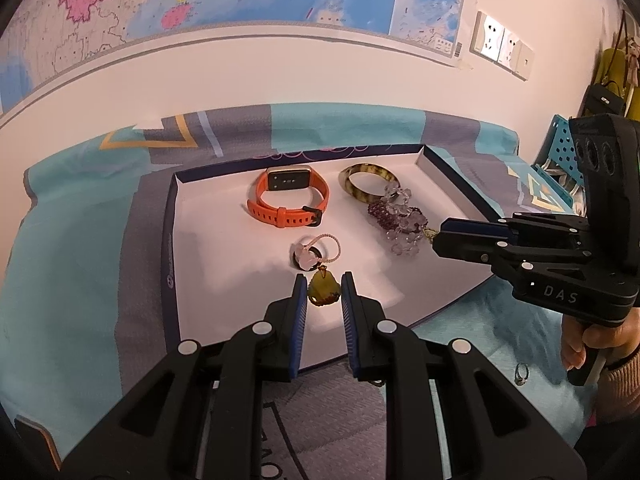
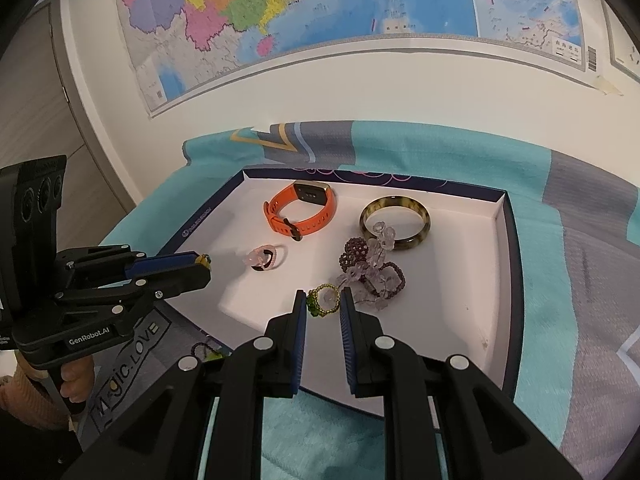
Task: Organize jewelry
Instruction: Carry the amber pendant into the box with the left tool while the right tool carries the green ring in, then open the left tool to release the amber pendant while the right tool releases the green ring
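Note:
A white-lined tray (image 1: 224,280) (image 2: 452,280) with a dark blue rim lies on the bedspread. In it are an orange watch (image 1: 290,200) (image 2: 304,212), a tortoiseshell bangle (image 1: 368,180) (image 2: 396,220), a purple bead bracelet (image 1: 400,220) (image 2: 372,268) and a pink ring (image 1: 316,250) (image 2: 266,258). My left gripper (image 1: 324,280) (image 2: 202,262) is shut on an amber pendant (image 1: 324,290), low over the tray's near part. Over the tray's near right, my right gripper (image 2: 323,296) (image 1: 436,236) is shut on a green beaded ring (image 2: 322,300), next to the purple bracelet.
A small metal ring (image 1: 521,374) lies on the teal and grey bedspread (image 1: 80,260) outside the tray. A dark bead piece (image 2: 204,350) rests on the cloth near the tray's front corner. A map-covered wall (image 2: 320,20) stands behind; a blue perforated basket (image 1: 560,148) is at the right.

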A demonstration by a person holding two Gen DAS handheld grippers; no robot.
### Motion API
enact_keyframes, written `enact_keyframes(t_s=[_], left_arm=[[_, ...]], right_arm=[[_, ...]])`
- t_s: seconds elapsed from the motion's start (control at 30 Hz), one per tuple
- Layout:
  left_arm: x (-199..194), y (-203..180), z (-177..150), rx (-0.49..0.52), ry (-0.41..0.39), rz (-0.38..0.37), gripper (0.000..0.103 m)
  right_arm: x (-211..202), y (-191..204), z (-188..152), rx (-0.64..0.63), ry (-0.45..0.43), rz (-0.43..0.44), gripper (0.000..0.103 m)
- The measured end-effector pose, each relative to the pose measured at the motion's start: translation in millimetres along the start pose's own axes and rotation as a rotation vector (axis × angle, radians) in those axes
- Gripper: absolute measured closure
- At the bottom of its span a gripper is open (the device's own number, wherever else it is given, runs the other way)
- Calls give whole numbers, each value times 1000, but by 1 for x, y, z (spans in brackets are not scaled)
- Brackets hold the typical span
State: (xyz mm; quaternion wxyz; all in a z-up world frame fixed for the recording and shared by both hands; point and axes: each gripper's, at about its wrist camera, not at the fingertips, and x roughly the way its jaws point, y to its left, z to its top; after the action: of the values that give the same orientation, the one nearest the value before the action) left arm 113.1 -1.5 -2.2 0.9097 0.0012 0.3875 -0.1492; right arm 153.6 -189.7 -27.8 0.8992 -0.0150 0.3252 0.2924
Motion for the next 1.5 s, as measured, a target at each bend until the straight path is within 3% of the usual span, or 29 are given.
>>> enact_keyframes(t_s=[1.5], left_arm=[[31, -3, 5, -8, 55, 7, 85]], right_arm=[[27, -6, 5, -6, 53, -48, 86]])
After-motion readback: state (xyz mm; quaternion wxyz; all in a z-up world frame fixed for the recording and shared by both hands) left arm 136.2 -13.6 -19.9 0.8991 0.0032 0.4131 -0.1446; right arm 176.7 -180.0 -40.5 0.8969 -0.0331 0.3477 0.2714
